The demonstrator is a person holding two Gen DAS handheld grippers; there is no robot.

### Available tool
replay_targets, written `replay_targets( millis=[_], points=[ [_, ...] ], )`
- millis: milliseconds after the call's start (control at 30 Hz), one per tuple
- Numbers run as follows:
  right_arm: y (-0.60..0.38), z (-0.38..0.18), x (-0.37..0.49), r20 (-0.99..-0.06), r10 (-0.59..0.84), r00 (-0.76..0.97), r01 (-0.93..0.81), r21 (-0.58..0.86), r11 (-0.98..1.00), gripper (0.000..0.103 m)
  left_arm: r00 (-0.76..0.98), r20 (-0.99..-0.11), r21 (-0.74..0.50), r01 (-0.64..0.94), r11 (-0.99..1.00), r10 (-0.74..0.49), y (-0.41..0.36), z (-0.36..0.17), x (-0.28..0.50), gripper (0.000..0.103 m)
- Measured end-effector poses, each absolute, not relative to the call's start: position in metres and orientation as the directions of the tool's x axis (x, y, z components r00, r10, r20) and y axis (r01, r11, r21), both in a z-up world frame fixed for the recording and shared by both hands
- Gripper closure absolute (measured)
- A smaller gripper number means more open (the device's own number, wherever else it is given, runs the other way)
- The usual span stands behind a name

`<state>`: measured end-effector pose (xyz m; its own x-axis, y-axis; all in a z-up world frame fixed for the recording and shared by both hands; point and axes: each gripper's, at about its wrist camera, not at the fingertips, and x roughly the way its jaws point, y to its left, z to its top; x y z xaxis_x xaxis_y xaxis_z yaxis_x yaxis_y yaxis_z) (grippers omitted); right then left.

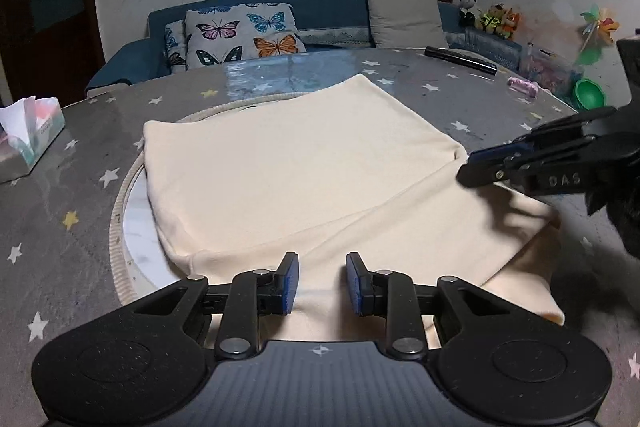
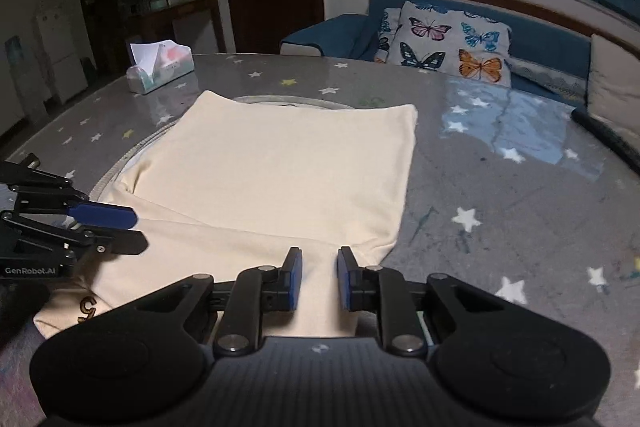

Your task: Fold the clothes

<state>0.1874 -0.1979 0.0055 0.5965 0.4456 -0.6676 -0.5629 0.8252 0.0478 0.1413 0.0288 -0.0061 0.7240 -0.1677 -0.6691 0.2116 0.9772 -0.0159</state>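
Observation:
A cream garment [image 1: 304, 171] lies folded on the round grey star-patterned table [image 1: 72, 195]; it also shows in the right wrist view [image 2: 280, 171]. Its upper layer is doubled over a lower layer that reaches the near edge. My left gripper [image 1: 322, 283] is open, its blue pads apart over the near edge of the cloth, holding nothing. My right gripper [image 2: 319, 277] is open just above the garment's near right corner. The right gripper also shows in the left wrist view [image 1: 480, 167] at the cloth's right edge, and the left gripper in the right wrist view [image 2: 120, 227] at the left.
A tissue box [image 1: 28, 139] stands at the table's left. A black remote [image 1: 460, 59], a pink item [image 1: 522, 87] and a green bowl [image 1: 590, 95] lie at the far right. A blue sofa with a butterfly cushion [image 1: 240, 35] stands behind the table.

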Motion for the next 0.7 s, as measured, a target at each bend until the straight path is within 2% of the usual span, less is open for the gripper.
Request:
replay_targets(
  millis=[133, 267, 433, 600, 700],
  points=[
    [-0.193, 0.011, 0.172, -0.648, 0.465, 0.603, -0.603, 0.011, 0.798, 0.085, 0.739, -0.644, -0.028, 0.237, 0.971, -0.199, 0.022, 0.002, 0.134, 0.074],
    [-0.191, 0.000, 0.160, -0.670, 0.436, 0.601, -0.628, -0.058, 0.776, 0.086, 0.722, -0.655, -0.003, 0.292, 0.956, -0.222, 0.012, 0.000, 0.127, 0.074],
    [-0.198, 0.013, 0.141, -0.635, 0.457, 0.623, -0.636, -0.071, 0.768, 0.085, 0.710, -0.667, 0.007, 0.307, 0.952, -0.225, 0.014, -0.004, 0.117, 0.074],
    [-0.192, 0.002, 0.131, -0.664, 0.456, 0.593, -0.673, -0.098, 0.734, 0.085, 0.712, -0.665, 0.010, 0.309, 0.951, -0.224, 0.022, 0.002, 0.107, 0.074],
    [-0.194, 0.011, 0.123, -0.645, 0.470, 0.603, -0.682, -0.111, 0.723, 0.085, 0.718, -0.660, 0.026, 0.315, 0.949, -0.220, 0.029, 0.009, 0.092, 0.072]
  ],
)
